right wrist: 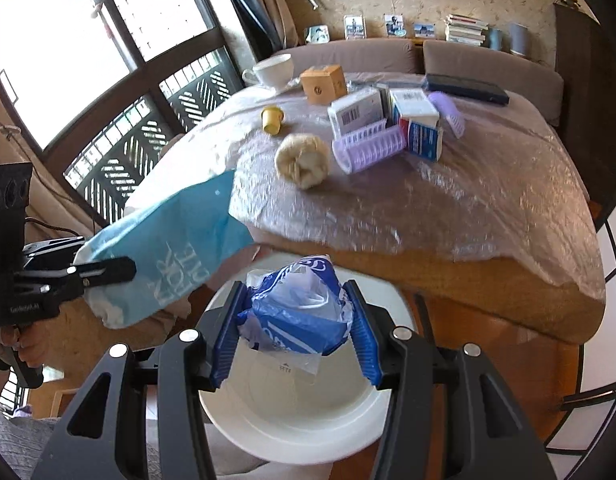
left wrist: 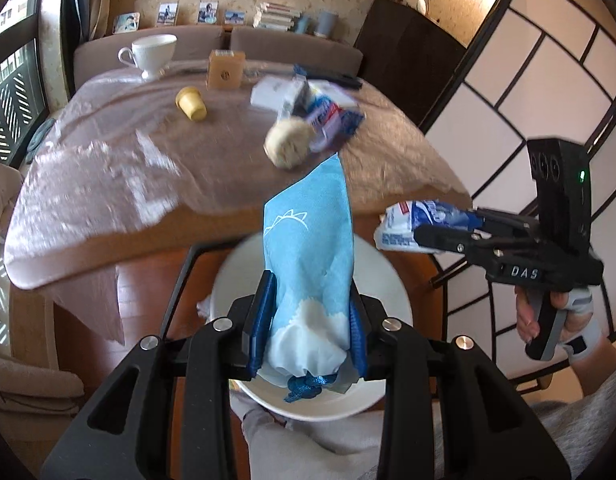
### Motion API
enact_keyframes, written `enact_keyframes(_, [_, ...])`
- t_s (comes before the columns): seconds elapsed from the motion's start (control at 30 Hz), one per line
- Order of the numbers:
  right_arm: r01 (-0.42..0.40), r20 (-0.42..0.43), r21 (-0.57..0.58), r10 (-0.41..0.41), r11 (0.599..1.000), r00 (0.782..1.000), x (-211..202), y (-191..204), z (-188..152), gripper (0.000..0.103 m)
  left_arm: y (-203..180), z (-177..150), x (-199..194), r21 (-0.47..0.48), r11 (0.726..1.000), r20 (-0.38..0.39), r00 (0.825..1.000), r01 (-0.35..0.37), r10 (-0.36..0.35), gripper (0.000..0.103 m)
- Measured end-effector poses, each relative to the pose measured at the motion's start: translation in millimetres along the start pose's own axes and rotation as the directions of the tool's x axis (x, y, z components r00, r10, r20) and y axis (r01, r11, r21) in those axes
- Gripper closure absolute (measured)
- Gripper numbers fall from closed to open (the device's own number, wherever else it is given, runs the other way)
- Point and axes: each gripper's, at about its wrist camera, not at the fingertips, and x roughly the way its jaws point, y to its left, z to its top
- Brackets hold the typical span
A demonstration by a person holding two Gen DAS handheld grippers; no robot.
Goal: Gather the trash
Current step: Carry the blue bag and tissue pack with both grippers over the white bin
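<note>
The left gripper [left wrist: 311, 328] is closest in its own view, and its two blue pads are squeezed onto a light blue packet [left wrist: 311, 248]. The white bottom end of the packet sits between the pads [left wrist: 262, 320]. The long blue part sticks out past the fingertips toward the table [left wrist: 108, 184]. Right under it is a white bin [left wrist: 391, 288] on the floor beside the table, so the packet hangs over the bin.

In the right wrist view, the right gripper [right wrist: 296, 320] is closest. Its blue pads [right wrist: 228, 332] press on both sides of a crumpled blue and white wrapper [right wrist: 296, 308]. The wrapper fills the gap between the fingers and bulges out at the top. A clear bit of it hangs down over the same white bin [right wrist: 292, 432]. The left wrist view shows this gripper [left wrist: 407, 232] from the side, with a hand [left wrist: 547, 320] around its handle.

More things lie on the table, which has a shiny plastic cover. There is a beige crumpled ball [right wrist: 304, 160], a small yellow cup [right wrist: 272, 119] on its side, a purple basket [right wrist: 371, 146] tipped over with boxes [right wrist: 387, 116] in it, a wooden box [right wrist: 323, 84] and a white teacup [right wrist: 272, 69].
</note>
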Motion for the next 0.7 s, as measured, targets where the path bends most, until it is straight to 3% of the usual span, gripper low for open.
enact_keyframes(0.23, [-0.006,-0.055,0.013,0.007,1.0,0.998,15.5,-2.5,-21.8,0.054,-10.7,-24.7,26.5,-0.006,1.0,-0.072,0.997,-0.028,0.028,0.068])
enact_keyframes(0.7, [0.044,-0.135,0.043,-0.037,0.998,0.99,56.0,-12.6,-41.4,0.054,-4.6,-39.6,79.9,0.014,0.996,-0.175,0.98,-0.089,0.09,0.068])
